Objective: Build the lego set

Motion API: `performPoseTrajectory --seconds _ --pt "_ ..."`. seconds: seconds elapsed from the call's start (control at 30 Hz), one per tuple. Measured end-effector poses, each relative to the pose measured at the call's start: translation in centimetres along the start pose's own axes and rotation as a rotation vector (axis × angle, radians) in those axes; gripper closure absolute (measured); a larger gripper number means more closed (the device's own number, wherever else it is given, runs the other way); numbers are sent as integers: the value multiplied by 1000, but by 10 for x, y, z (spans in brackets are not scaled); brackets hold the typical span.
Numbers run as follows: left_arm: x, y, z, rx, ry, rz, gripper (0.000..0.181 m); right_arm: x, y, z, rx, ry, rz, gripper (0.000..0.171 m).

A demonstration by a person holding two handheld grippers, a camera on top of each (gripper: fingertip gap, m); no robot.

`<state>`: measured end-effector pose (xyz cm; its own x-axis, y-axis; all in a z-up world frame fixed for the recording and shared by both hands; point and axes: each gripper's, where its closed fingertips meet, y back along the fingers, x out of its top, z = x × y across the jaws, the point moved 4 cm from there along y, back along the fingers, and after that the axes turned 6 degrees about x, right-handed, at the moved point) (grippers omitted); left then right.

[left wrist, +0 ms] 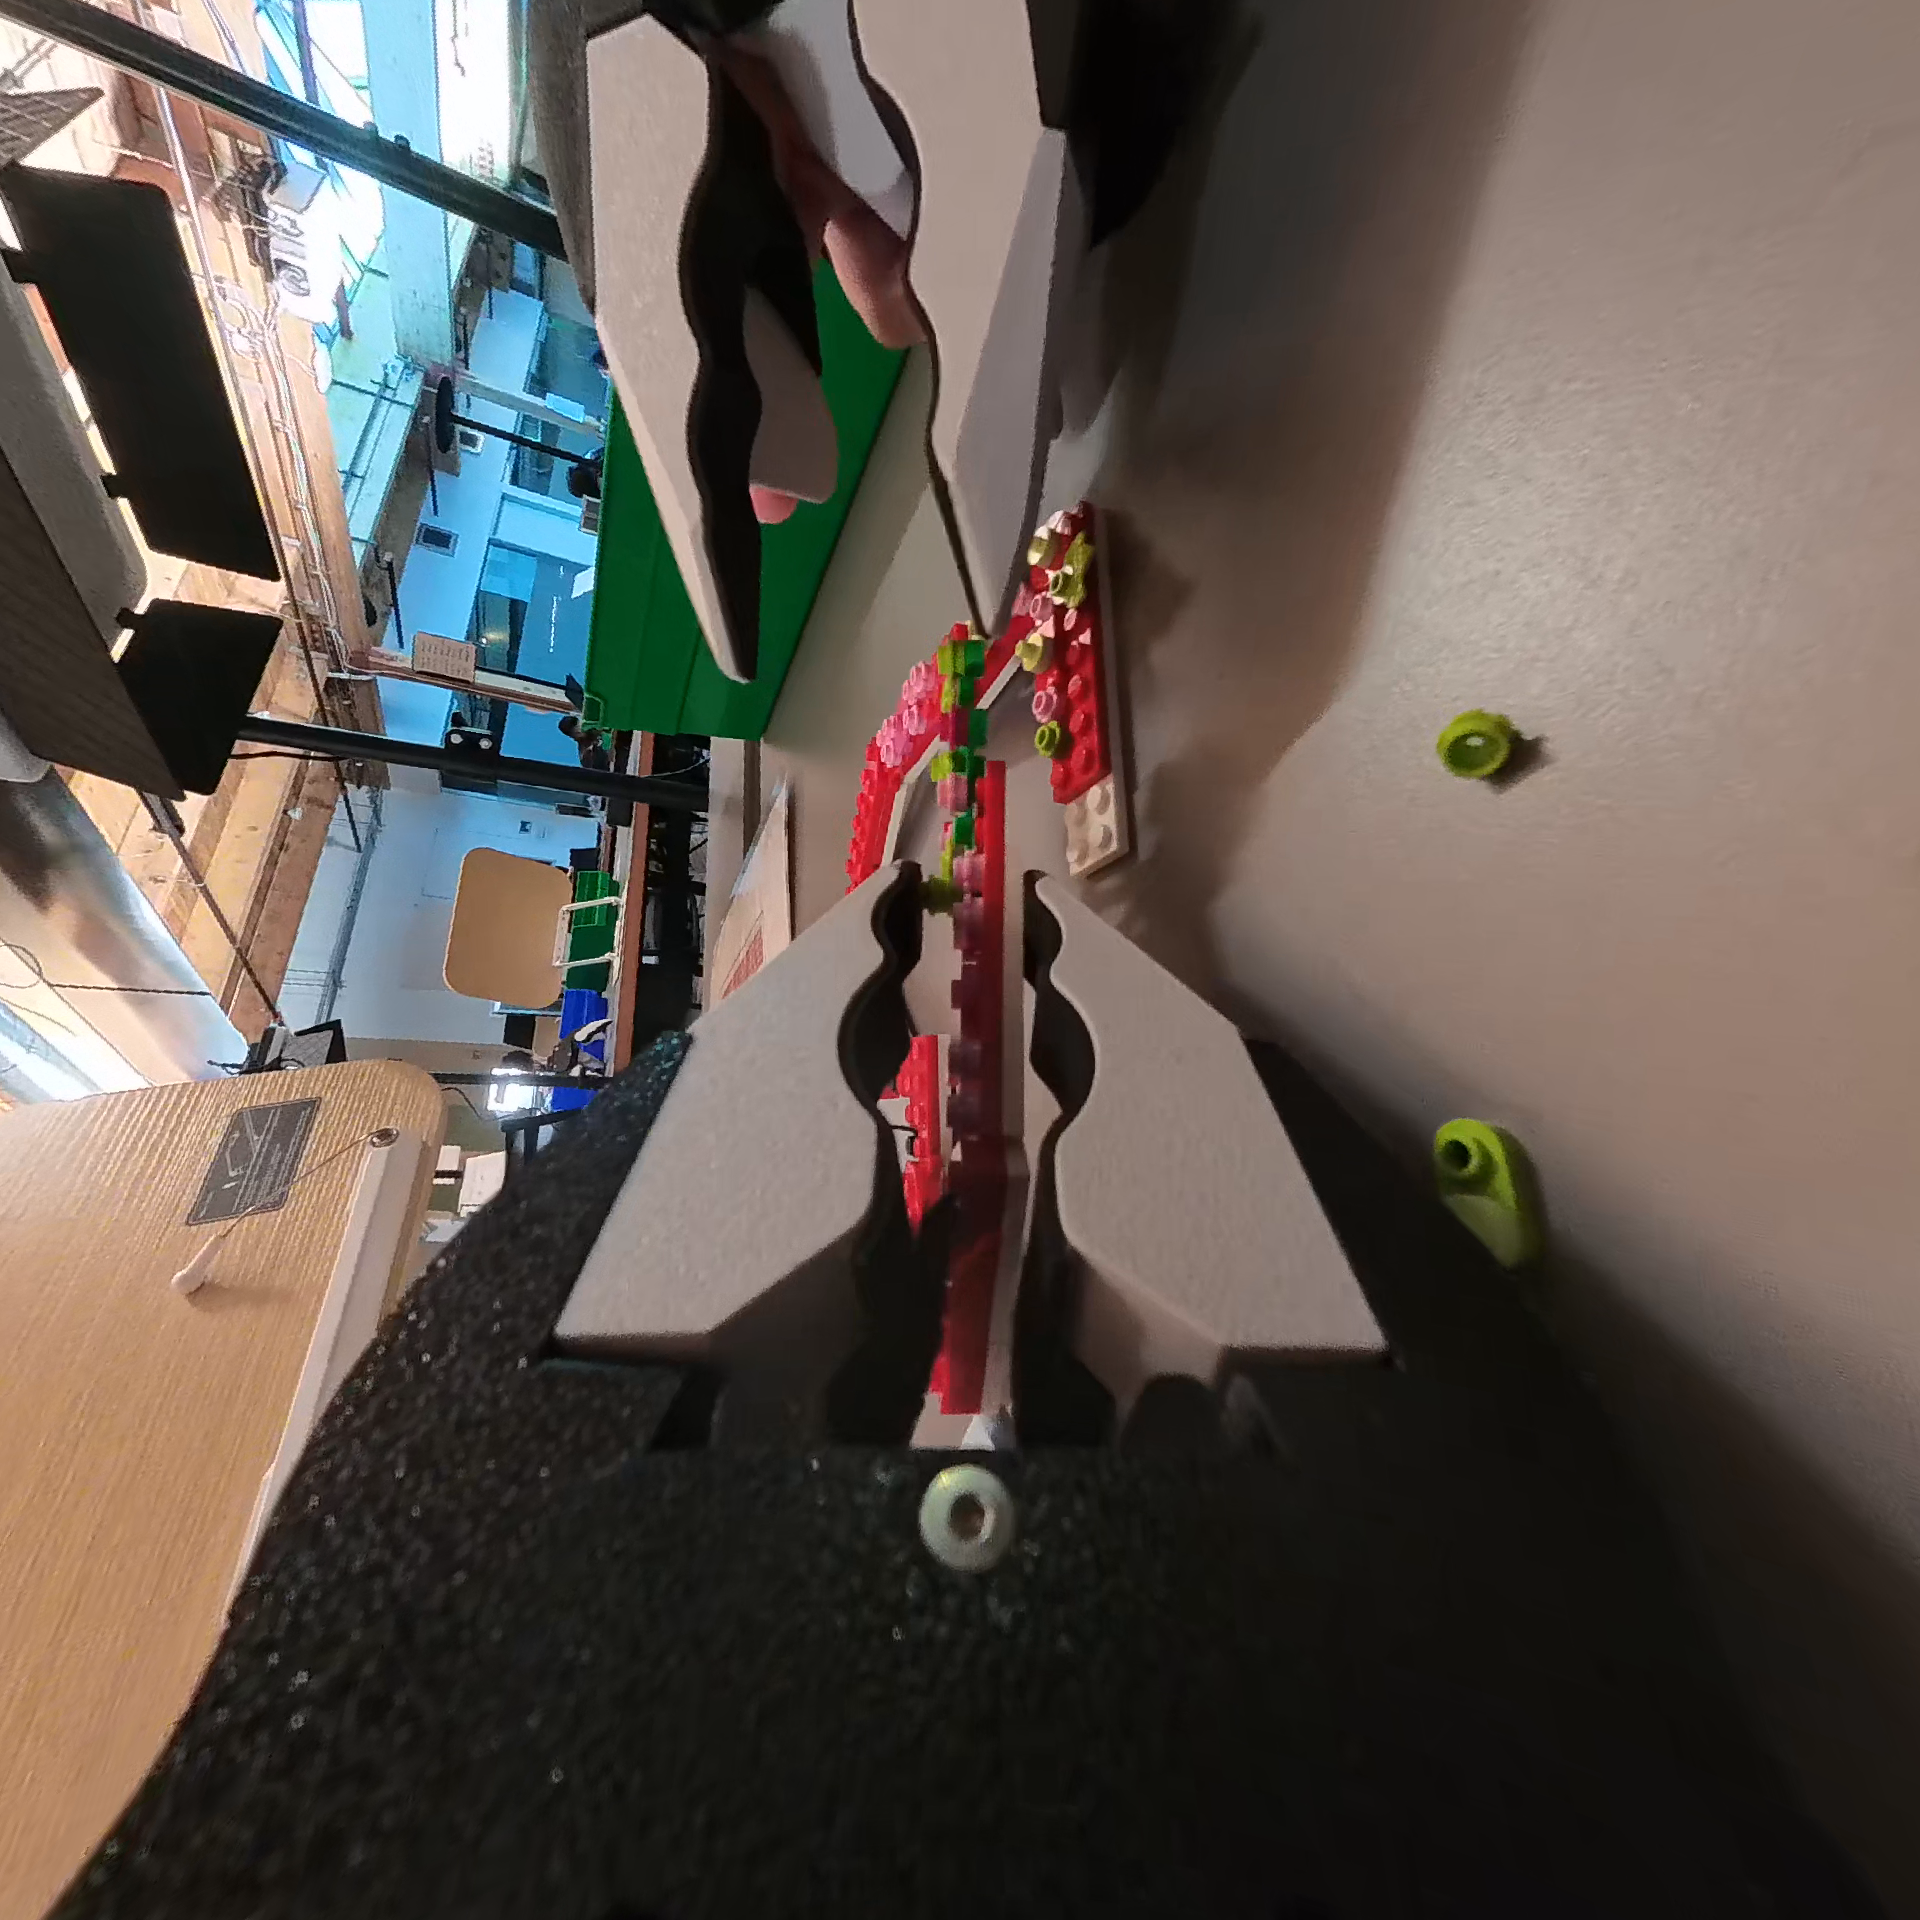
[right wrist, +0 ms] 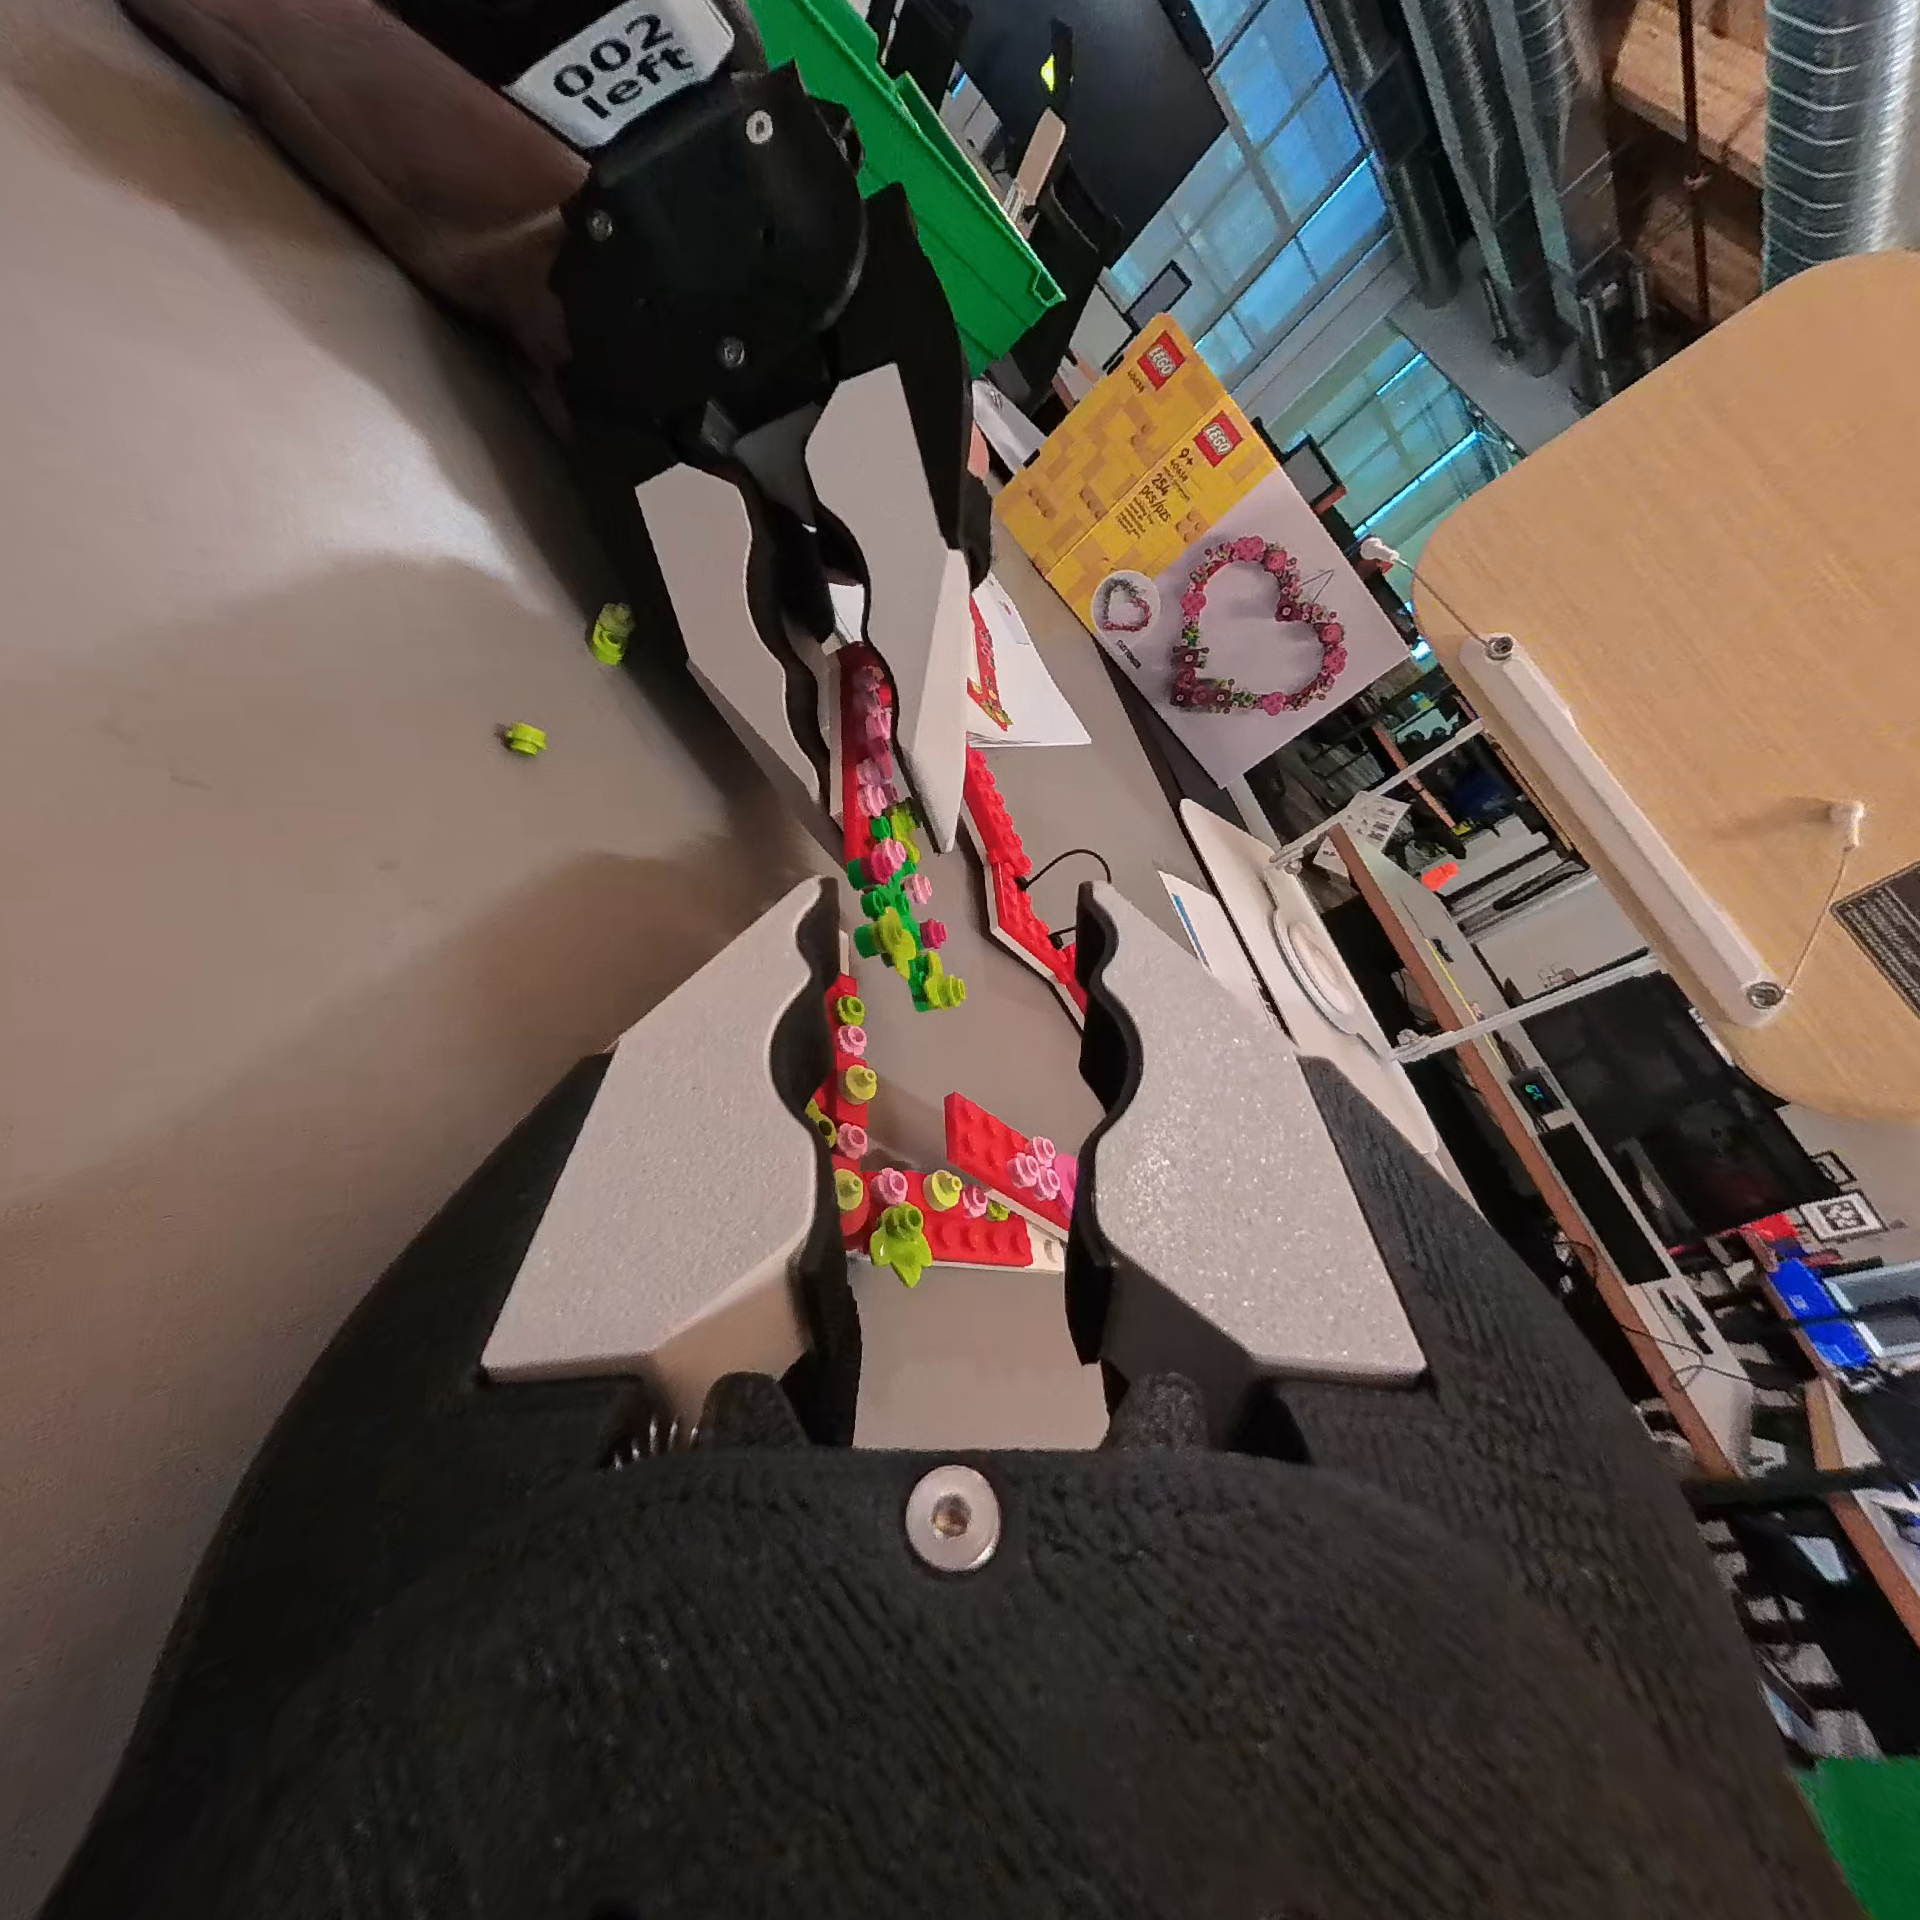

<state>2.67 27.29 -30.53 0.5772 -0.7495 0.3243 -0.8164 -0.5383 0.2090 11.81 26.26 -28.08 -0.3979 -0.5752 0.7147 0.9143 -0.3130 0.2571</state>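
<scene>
A red heart-shaped Lego frame [left wrist: 977, 997] with pink flowers and lime and green leaf pieces lies on the grey table [left wrist: 1558, 416]. My left gripper [left wrist: 968, 883] is shut on one straight arm of the frame. The right wrist view shows it from the front [right wrist: 881, 821], clamped on that arm. My right gripper [right wrist: 956, 894] is open, and the frame's pointed end [right wrist: 935, 1216] shows between its fingers. It faces the left gripper from the far side [left wrist: 860, 644]. Two loose lime pieces [left wrist: 1475, 743] [left wrist: 1486, 1184] lie on the table beside the frame.
A green bin [right wrist: 935, 187] stands behind the left gripper. The yellow Lego box [right wrist: 1195, 540] and a white booklet [right wrist: 1013, 675] lie past the frame. A wooden board [right wrist: 1714, 623] stands at the table's side. The loose lime pieces also show [right wrist: 611, 632] [right wrist: 525, 738]. The gap from one gripper's tips to the other's is roughly 5 cm.
</scene>
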Motion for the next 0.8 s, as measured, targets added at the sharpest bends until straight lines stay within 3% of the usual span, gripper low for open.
performPoseTrajectory --seconds 0.47,0.8 --pt "-3 0 -13 28 156 10 165 1 4 8 -19 -64 47 128" --pt "-1 0 -4 6 29 1 165 1 4 7 -15 -68 40 128"
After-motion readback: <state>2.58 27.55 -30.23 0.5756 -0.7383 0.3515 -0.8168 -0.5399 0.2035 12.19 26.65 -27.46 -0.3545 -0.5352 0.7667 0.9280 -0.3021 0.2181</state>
